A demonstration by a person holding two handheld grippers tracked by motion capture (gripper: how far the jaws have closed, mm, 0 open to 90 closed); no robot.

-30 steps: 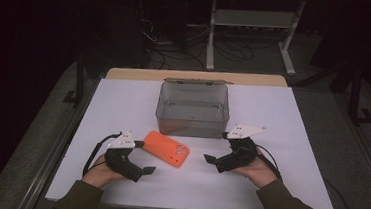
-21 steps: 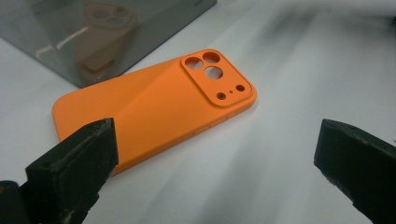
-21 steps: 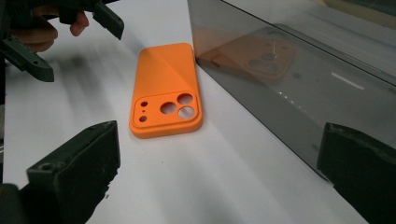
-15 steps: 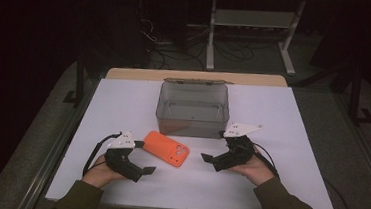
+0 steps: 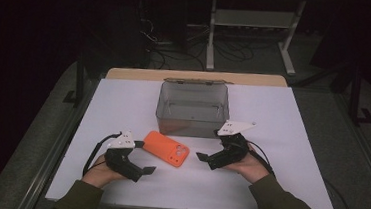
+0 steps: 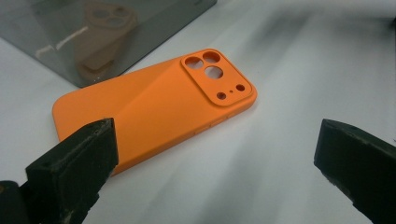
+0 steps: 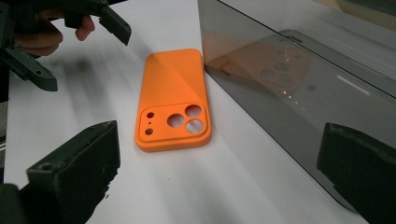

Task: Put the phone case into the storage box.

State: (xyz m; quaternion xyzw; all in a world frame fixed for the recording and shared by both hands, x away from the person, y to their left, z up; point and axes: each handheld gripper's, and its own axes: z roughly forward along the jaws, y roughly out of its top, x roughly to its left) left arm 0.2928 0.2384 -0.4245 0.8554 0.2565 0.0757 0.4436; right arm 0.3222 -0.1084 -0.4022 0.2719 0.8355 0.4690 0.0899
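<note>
An orange phone case point(image 5: 166, 148) lies flat on the white table, camera cut-outs up, just in front of a grey see-through box point(image 5: 193, 110). My left gripper point(image 5: 144, 157) is open at the case's near left end, resting low on the table. My right gripper point(image 5: 209, 146) is open a little to the right of the case, pointing at it. In the left gripper view the case point(image 6: 154, 107) lies ahead, overlapping the left jaw of the open gripper point(image 6: 215, 158). In the right gripper view the case point(image 7: 173, 98) lies ahead of the open gripper point(image 7: 217, 170), beside the box wall point(image 7: 299, 79).
The box is open-topped and looks empty; it stands at the middle of the table point(image 5: 292, 128). The left gripper point(image 7: 84, 51) and its hand show at the top left of the right gripper view. Dark floor, cables and a white rack lie beyond the table.
My right gripper has shifted slightly left toward the phone case. The left gripper and the case have stayed put.
</note>
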